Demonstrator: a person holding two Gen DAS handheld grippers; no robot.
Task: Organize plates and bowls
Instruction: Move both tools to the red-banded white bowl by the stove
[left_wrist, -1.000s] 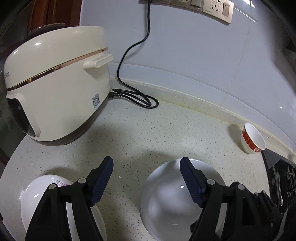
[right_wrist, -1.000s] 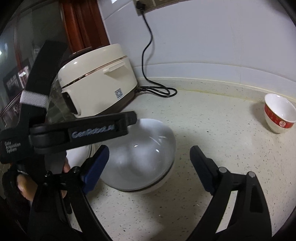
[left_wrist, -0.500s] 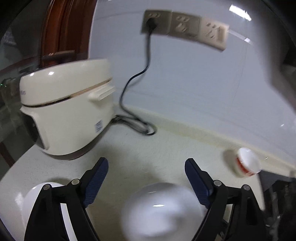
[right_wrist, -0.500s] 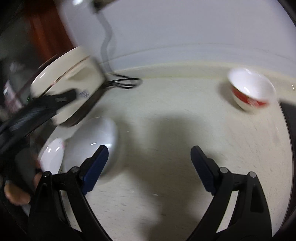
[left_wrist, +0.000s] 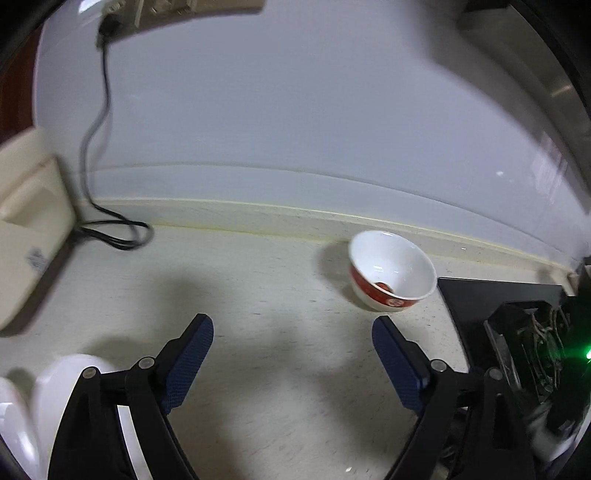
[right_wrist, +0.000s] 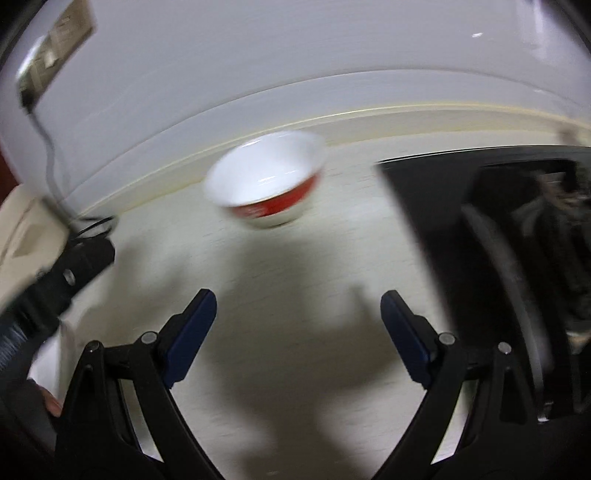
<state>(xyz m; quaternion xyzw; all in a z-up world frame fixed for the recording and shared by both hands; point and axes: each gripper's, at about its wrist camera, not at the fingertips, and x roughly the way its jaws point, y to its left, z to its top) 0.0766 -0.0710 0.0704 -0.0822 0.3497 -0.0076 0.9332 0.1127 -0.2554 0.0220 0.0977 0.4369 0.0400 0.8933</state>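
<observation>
A small white bowl with a red band stands on the speckled counter near the back wall, beside the black stove. It also shows, blurred, in the right wrist view. My left gripper is open and empty, a short way in front of the bowl and to its left. My right gripper is open and empty, in front of the bowl. White dishes lie at the lower left of the left wrist view, partly hidden by the gripper.
A cream rice cooker stands at the left with its black cord coiled on the counter. A black stove takes up the right side. The left gripper's body shows at the left edge of the right wrist view.
Both grippers have swung right, away from the large white bowl and rice cooker, toward the red-banded bowl and the stove. The large white bowl has left both views' centre.
</observation>
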